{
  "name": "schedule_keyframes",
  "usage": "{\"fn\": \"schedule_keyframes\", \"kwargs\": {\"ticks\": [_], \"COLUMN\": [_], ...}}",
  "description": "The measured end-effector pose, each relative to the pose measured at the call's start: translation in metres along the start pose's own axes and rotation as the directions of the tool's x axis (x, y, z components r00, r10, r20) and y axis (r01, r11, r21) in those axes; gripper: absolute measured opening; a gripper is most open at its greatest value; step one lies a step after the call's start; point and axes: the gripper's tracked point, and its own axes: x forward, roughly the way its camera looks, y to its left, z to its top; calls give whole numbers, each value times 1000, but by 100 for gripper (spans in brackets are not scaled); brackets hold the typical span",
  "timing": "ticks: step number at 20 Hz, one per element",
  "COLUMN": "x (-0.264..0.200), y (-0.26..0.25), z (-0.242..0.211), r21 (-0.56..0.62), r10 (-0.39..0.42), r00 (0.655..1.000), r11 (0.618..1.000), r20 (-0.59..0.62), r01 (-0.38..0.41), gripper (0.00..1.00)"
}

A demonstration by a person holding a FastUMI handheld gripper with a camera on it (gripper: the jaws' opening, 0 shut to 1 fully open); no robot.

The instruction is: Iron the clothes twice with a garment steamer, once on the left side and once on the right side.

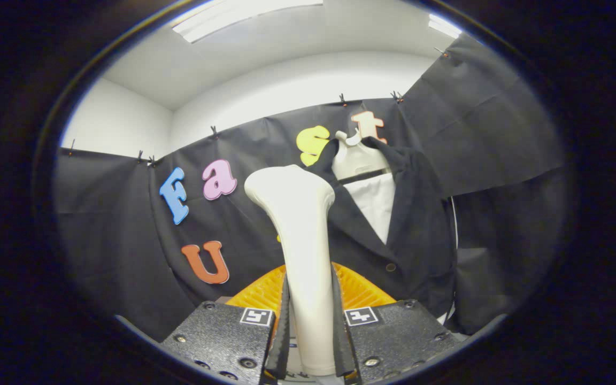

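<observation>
Claw [310,326]: clenched on steamer [300,235]. Jacket [409,224]: hanging just beyond, right. We should keep the head flat, stroking slowly downward.

Steamer [300,224] between hand-held gripper [310,326] fingers; jacket [409,224] just beyond, hanging on hanger [356,158]

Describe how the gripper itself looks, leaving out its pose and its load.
The gripper has two blocky fingers with a rough, grainy surface and visible screw heads. Each carries a small square black-and-white marker near its inner top corner. Thin ribbed pads line the inner faces.
</observation>
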Motion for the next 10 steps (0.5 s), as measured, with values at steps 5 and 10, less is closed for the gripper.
{"fn": "schedule_keyframes", "kwargs": {"ticks": [5,10], "x": [37,73], "y": [-28,-34], "z": [28,37], "r21": [-10,-25], "r10": [-17,-18], "r00": [999,999], "r11": [1000,1000], "r20": [32,36], "r01": [17,19], "gripper": [36,36]}}
